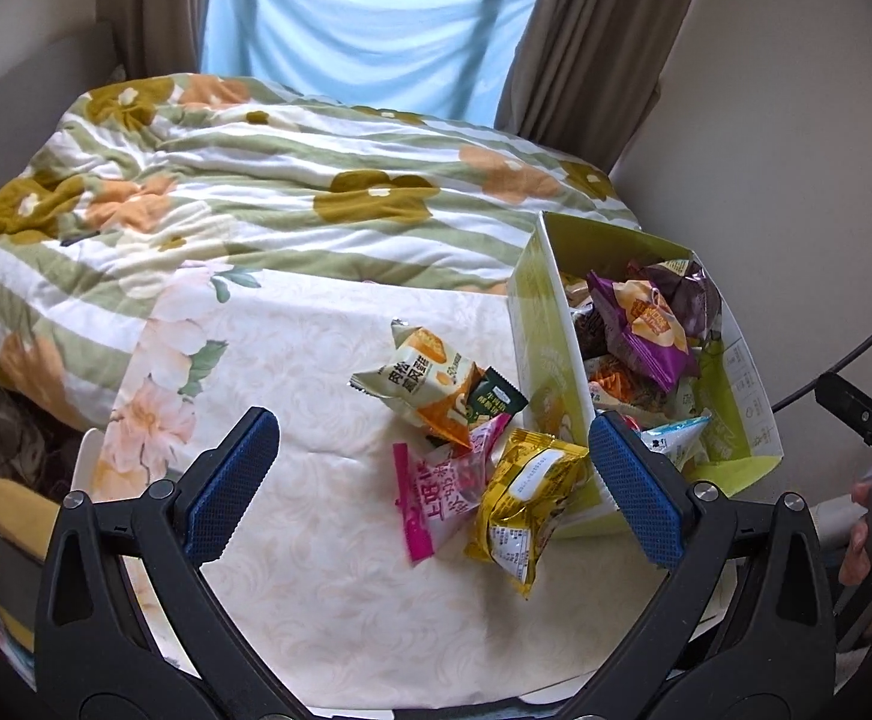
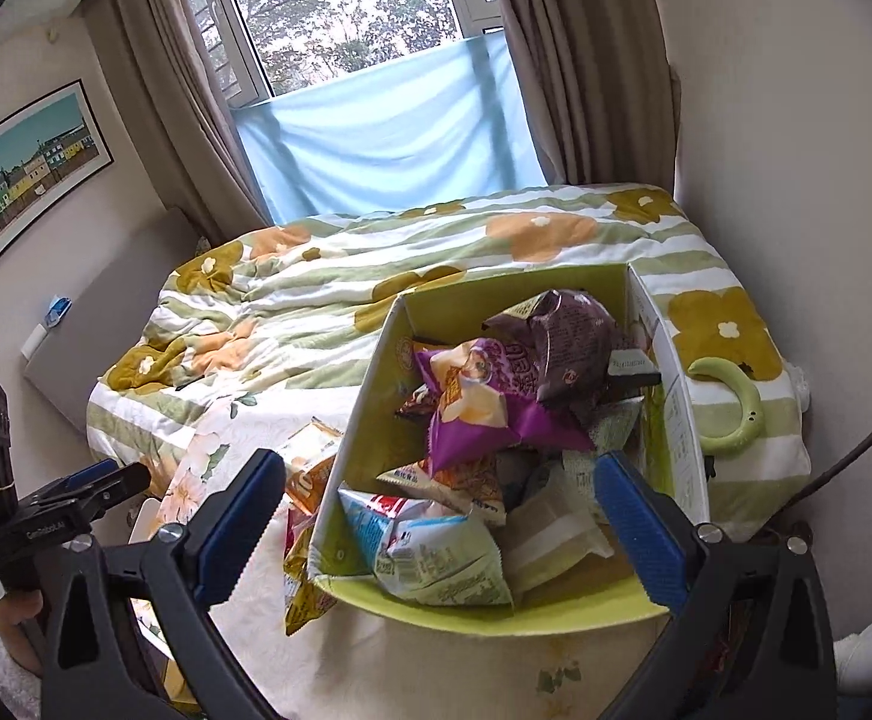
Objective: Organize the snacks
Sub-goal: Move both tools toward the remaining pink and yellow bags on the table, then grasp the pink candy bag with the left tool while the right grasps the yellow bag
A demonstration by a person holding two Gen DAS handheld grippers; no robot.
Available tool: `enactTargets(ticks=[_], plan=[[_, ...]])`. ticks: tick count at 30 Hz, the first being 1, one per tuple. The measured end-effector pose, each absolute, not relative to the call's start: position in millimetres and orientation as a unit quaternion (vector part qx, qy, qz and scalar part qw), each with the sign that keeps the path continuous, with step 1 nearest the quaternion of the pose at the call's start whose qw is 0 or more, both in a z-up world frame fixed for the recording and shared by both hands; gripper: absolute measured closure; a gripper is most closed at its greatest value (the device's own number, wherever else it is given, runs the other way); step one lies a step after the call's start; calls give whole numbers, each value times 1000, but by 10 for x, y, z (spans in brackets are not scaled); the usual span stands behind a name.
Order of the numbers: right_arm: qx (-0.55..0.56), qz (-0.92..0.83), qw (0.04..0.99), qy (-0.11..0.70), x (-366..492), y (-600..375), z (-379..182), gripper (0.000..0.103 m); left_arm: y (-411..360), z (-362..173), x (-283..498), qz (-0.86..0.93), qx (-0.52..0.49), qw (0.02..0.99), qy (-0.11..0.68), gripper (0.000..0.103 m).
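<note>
Both of my hand-held grippers stand wide open and hold nothing. Left hand-held gripper [image 1: 432, 480] hovers over four snack packets [image 1: 466, 438] lying on the tabletop [image 1: 315, 600] beside the green box [image 1: 547, 360]; right hand-held gripper [image 2: 439, 525] hovers above the box's snacks, perhaps not touching.

A cream floral-cloth table [image 1: 315, 540] bears a green box [image 1: 541, 360] and loose snack packets [image 1: 436, 384].

The left tool [image 1: 432, 483] is hanging wide open over four loose snack packets [image 1: 466, 450] lying on the cream worktop [image 1: 315, 570], just beside the green box [image 1: 541, 354] holding more snacks.
</note>
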State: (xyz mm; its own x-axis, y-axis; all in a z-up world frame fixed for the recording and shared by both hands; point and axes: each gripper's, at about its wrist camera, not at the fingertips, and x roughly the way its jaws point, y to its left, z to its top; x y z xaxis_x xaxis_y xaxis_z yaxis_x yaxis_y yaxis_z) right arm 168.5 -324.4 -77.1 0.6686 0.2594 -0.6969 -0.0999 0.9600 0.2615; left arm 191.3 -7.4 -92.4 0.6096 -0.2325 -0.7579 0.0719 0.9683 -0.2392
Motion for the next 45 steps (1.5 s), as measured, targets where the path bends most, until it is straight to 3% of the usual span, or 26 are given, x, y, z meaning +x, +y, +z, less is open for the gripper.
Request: enactTargets(ticks=[18,38,45], plan=[[220,-20,871,438,1046,-2344,-1383,1,281,-1395,2328,-272,-11,818,506,1],[285,-91,842,449,1188,-1944,-2014,1,-243,-2242,2424,-391,172,756,496,1],[311,-82,832,452,1293,-2023,-2291,1,-455,-2471,2419,-411,224,759,453,1]])
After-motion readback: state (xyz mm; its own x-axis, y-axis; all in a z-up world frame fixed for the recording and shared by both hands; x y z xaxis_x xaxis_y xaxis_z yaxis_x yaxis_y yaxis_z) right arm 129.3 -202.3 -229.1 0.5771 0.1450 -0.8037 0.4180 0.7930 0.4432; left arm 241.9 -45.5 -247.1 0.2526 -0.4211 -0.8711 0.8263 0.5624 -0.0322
